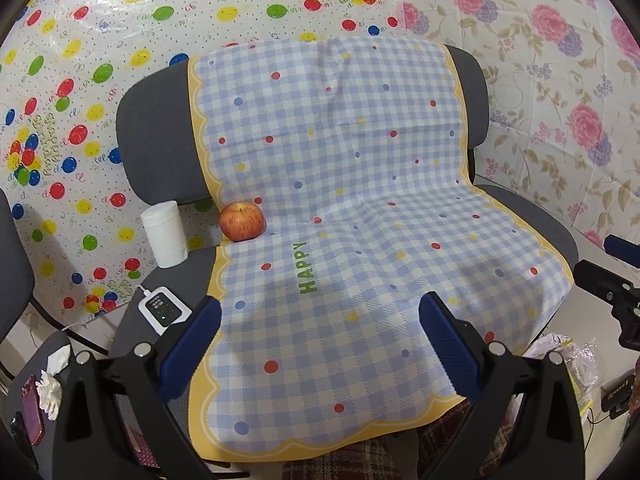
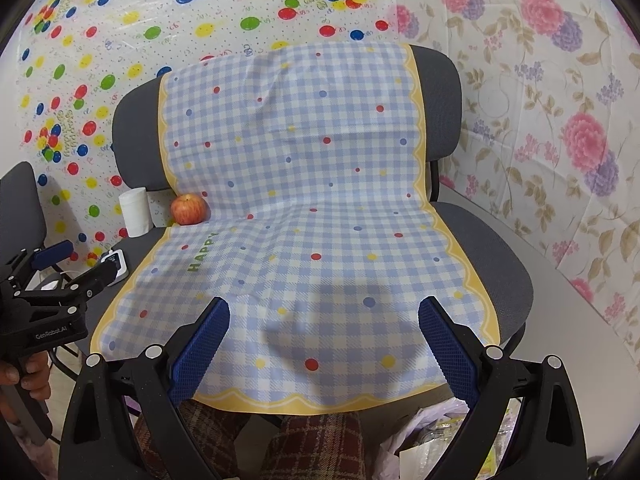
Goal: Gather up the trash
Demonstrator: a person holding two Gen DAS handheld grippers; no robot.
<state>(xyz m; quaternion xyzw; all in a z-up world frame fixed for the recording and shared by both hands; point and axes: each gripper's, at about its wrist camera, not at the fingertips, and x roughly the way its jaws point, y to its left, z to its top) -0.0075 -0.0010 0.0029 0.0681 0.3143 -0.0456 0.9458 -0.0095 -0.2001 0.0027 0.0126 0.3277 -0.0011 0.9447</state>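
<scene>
Both tools point(image 1: 320, 344) point(image 2: 324, 344) level, spread, empty

Black plastic left claw point(image 1: 320, 320) and right claw point(image 2: 324, 320), blue textured pads, silver screws, white lettering, perhaps GenRobot.AI

Green "HAPPY" printed on the checked cloth point(image 1: 340, 208) over the chair seat. "Happy Birthday" in gold on the balloon sheet point(image 2: 200, 8) behind. "GenRobot.AI" on my left tongs point(image 2: 76, 266), right-wrist view.

Both wrist views look down, close, at the cloth-covered chair point(image 1: 520, 208), sharing the apple point(image 1: 242, 222).
</scene>
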